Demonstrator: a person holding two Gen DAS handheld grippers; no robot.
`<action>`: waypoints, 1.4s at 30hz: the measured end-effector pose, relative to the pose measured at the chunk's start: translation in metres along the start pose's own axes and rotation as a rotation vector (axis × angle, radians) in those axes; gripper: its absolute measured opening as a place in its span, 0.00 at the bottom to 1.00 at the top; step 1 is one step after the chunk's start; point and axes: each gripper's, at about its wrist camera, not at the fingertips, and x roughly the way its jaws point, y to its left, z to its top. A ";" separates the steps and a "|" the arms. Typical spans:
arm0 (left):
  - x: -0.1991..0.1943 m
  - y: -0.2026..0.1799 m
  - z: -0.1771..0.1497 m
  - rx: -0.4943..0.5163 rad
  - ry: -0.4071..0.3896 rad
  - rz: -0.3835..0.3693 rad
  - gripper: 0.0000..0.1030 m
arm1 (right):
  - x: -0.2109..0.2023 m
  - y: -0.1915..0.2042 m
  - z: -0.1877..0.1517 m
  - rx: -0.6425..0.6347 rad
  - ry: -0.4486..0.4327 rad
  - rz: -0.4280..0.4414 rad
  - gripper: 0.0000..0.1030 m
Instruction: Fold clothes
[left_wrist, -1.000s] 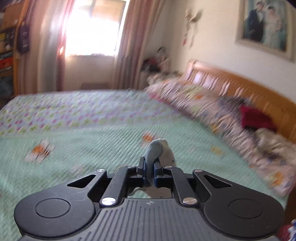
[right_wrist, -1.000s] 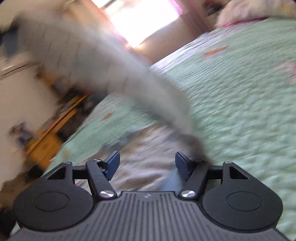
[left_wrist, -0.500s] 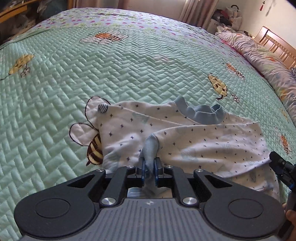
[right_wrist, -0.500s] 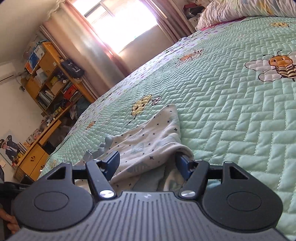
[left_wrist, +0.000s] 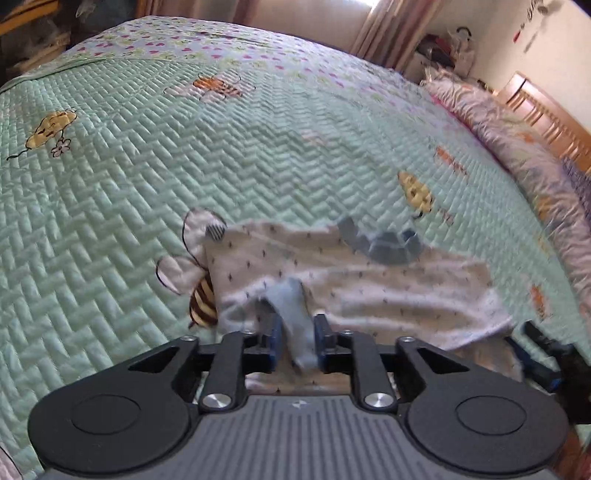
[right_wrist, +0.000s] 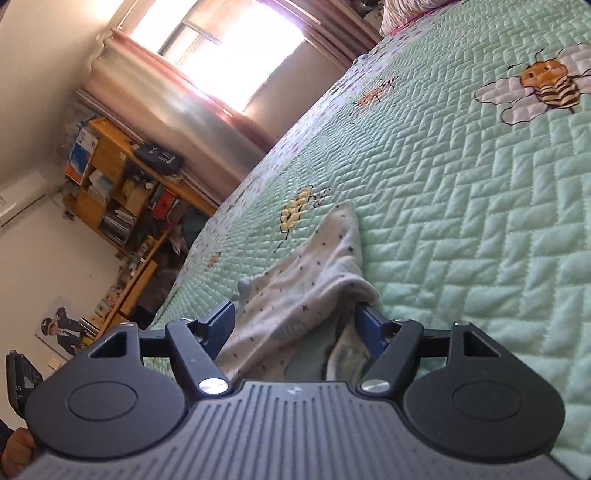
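A: Entry, left wrist view. White garment (left_wrist: 354, 291) with small dark marks lies spread on the green quilted bedspread (left_wrist: 258, 158), near the bed's near edge. Its blue collar (left_wrist: 388, 245) sits at the garment's far side, towards the pillows (left_wrist: 517, 147) along the headboard edge.

B: Left gripper (left_wrist: 297, 341)?

A: Jaws are opening. A blue cuff (left_wrist: 295, 314) stands between the pads; a gap shows on the left pad's side, and on the right the cloth is close, contact unclear under motion blur. I record it as released, cuff not pinched.

B: Garment's left end?

A: It overlaps the embroidered bee (left_wrist: 201, 299) on the bedspread, covering part of the wing.

B: Right wrist view?

A: Right gripper (right_wrist: 295, 325) jaws stand wide and are opening. Garment (right_wrist: 295, 295) bunches between them: it drapes over the right finger (right_wrist: 369, 325); the left finger (right_wrist: 219, 328) stands clear of the cloth. No squeeze visible, so logged as not grasping.

B: Is the right gripper seen from the left camera?

A: Yes, a dark part of it (left_wrist: 546, 354) shows at the garment's right end, at the frame's lower right.

B: Surroundings?

A: Bright window (right_wrist: 221, 51) with curtains, wooden shelf unit (right_wrist: 122, 192) against the wall past the bed's far side. A second bee motif (right_wrist: 550, 83) lies well apart from the garment.
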 end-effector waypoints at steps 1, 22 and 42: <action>0.006 -0.002 -0.003 0.005 0.008 0.010 0.24 | -0.003 0.000 -0.002 0.001 -0.001 0.002 0.71; 0.003 -0.005 -0.010 0.011 -0.033 0.062 0.10 | -0.022 -0.016 0.002 0.039 -0.125 -0.063 0.71; -0.020 -0.060 -0.032 0.021 -0.112 0.051 0.64 | 0.024 -0.003 0.030 -0.062 0.260 0.083 0.81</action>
